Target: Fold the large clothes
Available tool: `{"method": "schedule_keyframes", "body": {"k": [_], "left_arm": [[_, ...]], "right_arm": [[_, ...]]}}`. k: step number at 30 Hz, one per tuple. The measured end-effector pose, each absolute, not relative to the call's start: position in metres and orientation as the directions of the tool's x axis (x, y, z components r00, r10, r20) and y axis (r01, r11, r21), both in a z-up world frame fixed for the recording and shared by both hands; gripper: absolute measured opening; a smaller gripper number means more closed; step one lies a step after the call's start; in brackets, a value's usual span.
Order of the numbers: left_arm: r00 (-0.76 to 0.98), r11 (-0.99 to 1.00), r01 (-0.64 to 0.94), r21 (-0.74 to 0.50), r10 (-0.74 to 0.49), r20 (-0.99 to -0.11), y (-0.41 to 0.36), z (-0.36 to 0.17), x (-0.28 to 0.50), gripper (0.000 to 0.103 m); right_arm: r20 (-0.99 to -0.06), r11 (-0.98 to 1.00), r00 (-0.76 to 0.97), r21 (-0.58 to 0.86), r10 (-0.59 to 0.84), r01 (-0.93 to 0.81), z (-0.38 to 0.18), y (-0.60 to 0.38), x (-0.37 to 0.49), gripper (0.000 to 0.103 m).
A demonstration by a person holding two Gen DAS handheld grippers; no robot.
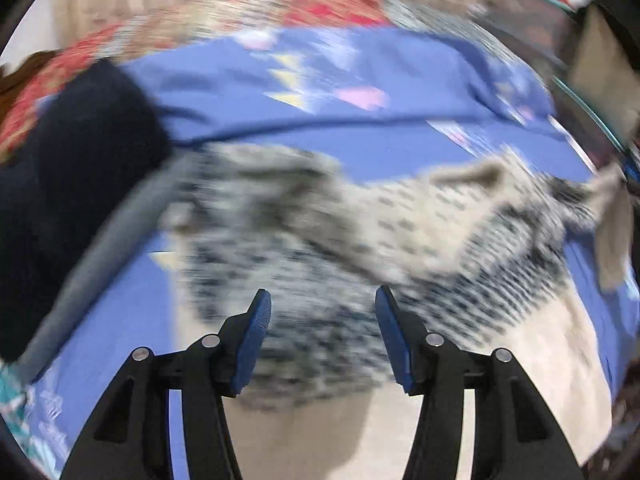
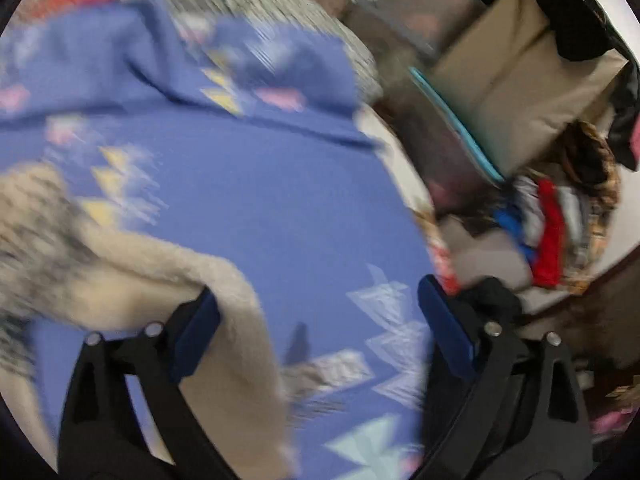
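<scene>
A cream knit sweater with a black-speckled pattern [image 1: 360,240] lies crumpled on a blue patterned bedsheet [image 1: 320,132]. My left gripper [image 1: 323,308] is open and empty, just above the sweater's patterned part, with plain cream fabric below it. In the right wrist view the sweater [image 2: 120,280] lies at the left, and its cream edge drapes over the left finger [image 2: 196,332]. My right gripper [image 2: 320,304] is open wide over the blue sheet [image 2: 280,200]. Both views are motion-blurred.
A dark navy and grey garment [image 1: 72,184] lies at the left of the sheet. A red floral cover [image 1: 320,8] is behind. To the right of the bed stand a tan box [image 2: 520,80], a teal-edged bag [image 2: 448,128] and a pile of coloured clothes [image 2: 552,232].
</scene>
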State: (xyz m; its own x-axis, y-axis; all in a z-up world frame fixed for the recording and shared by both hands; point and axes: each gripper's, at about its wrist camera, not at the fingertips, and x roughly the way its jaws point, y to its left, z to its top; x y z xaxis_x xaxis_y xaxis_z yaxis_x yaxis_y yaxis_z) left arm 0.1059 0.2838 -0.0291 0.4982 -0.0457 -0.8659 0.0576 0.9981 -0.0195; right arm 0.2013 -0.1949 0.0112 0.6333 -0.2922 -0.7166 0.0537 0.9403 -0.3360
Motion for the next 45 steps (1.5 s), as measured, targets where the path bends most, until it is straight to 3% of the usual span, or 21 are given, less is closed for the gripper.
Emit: {"method": "schedule_keyframes", "body": {"k": [2,5,8,11,15,16,18,20,26,33,35,39,40,41,42,43,44,45], "left_arm": [[0.444,0.991,0.134,0.001,-0.059,-0.894,0.26,-0.052,0.118,0.074],[0.367,0.975,0.222,-0.03,-0.112,-0.924,0.234,-0.077,0.136,0.074],[0.331,0.964,0.265,-0.017,-0.107,-0.938,0.213,-0.093,0.163,0.074],[0.361,0.976,0.216,0.034,-0.047,-0.931,0.209,-0.098,0.216,0.074],[0.485,0.984,-0.098,0.152,0.18,-0.856,0.251,-0.067,0.297,0.074],[0.489,0.974,-0.179,0.14,0.211,-0.846,0.268,-0.057,0.307,0.074],[0.509,0.965,-0.263,0.015,0.152,-0.847,0.3,-0.033,0.308,0.074],[0.571,0.966,-0.251,-0.061,0.097,-0.815,0.316,-0.008,0.287,0.074],[0.651,0.975,-0.202,-0.094,0.062,-0.756,0.354,0.01,0.168,0.079],[0.454,0.968,-0.251,-0.007,0.111,-0.884,0.373,-0.057,0.032,0.079],[0.407,0.965,-0.258,-0.035,0.076,-0.91,0.376,-0.065,0.004,0.079],[0.333,0.955,-0.285,-0.084,0.017,-0.943,0.376,-0.075,-0.035,0.079],[0.328,0.954,-0.291,-0.076,0.025,-0.944,0.375,-0.075,-0.041,0.079],[0.323,0.953,-0.292,-0.078,0.022,-0.946,0.373,-0.074,-0.049,0.079],[0.322,0.953,-0.293,-0.082,0.017,-0.946,0.371,-0.073,-0.056,0.079],[0.321,0.952,-0.293,-0.086,0.014,-0.947,0.369,-0.072,-0.062,0.079],[0.321,0.954,-0.29,-0.083,0.015,-0.947,0.366,-0.069,-0.068,0.079],[0.322,0.955,-0.287,-0.075,0.023,-0.946,0.363,-0.066,-0.072,0.079]], "right_arm": [[-0.754,0.985,0.655,-0.069,0.052,-0.157,0.016,-0.144,0.194,0.075],[-0.782,0.913,0.51,0.181,0.359,-0.365,-0.002,-0.075,0.205,0.053],[-0.852,0.815,0.225,0.326,0.473,-0.48,-0.054,0.004,0.232,0.049],[-0.902,0.816,0.143,0.288,0.407,-0.501,-0.101,0.062,0.275,0.049],[-0.849,0.903,0.39,0.208,0.357,-0.376,-0.08,0.081,0.352,0.051],[-0.834,0.916,0.418,0.235,0.362,-0.325,-0.068,0.074,0.365,0.052],[-0.794,0.897,0.434,0.307,0.425,-0.316,-0.046,0.058,0.364,0.053],[-0.755,0.882,0.471,0.317,0.457,-0.348,-0.024,0.036,0.34,0.06],[-0.663,0.884,0.586,0.376,0.466,-0.278,0.004,-0.107,0.214,0.075],[-0.686,0.881,0.685,0.453,0.246,0.138,-0.038,-0.245,0.085,0.079],[-0.728,0.91,0.667,0.369,0.158,0.187,-0.051,-0.254,0.067,0.088],[-0.816,0.961,0.574,0.209,0.069,0.18,-0.081,-0.245,0.092,0.087],[-0.82,0.957,0.566,0.229,0.09,0.18,-0.085,-0.251,0.094,0.084],[-0.815,0.933,0.55,0.319,0.18,0.167,-0.094,-0.256,0.105,0.066],[-0.817,0.917,0.534,0.358,0.217,0.176,-0.099,-0.262,0.111,0.029],[-0.829,0.912,0.518,0.358,0.21,0.203,-0.1,-0.268,0.119,0.011],[-0.836,0.916,0.523,0.329,0.169,0.231,-0.095,-0.278,0.123,0.003],[-0.839,0.926,0.536,0.272,0.095,0.261,-0.085,-0.287,0.125,0.003]]}}
